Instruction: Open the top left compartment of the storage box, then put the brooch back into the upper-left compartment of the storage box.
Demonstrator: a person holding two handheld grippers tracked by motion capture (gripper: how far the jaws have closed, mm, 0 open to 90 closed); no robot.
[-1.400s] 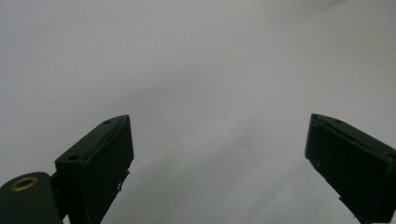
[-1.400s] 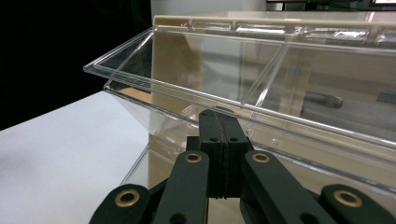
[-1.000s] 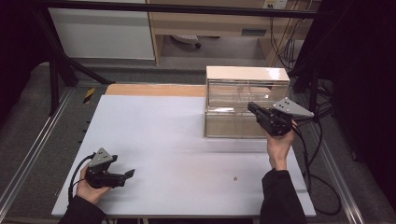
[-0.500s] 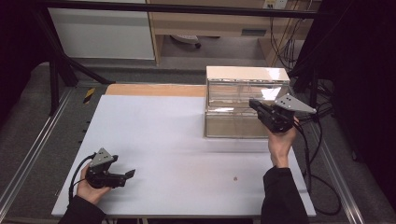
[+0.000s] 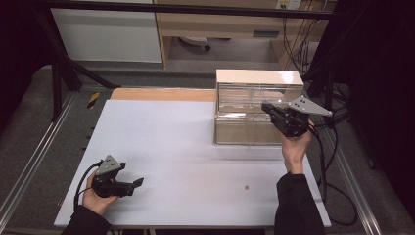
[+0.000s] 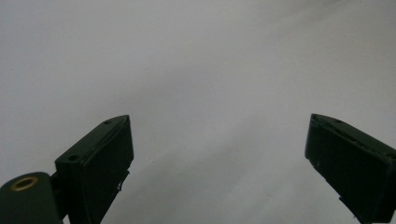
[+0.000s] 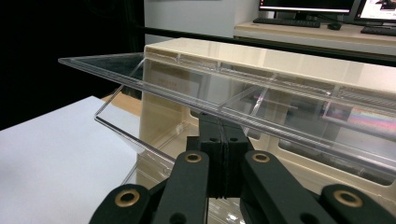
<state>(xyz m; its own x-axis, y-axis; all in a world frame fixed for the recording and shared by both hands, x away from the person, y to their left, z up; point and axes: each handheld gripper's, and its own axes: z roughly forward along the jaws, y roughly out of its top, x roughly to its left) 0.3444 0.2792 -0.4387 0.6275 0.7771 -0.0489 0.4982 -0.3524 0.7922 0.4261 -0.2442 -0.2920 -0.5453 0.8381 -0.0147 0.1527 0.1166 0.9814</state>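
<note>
Your right gripper [image 5: 270, 108] has its jaws pressed together under the clear drawer front [image 7: 224, 88] of the cabinet [image 5: 259, 78], apparently tilting it open, while your left gripper [image 5: 138, 182] idles on the worktop [image 5: 195, 156], jaws apart.

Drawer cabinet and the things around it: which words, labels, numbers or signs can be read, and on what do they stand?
None can be read.
Drawer cabinet: no lettering shows.
Label on the wooden shelf: too small and blurred to read.
Monitor screens: contents too blurred to read.
</note>
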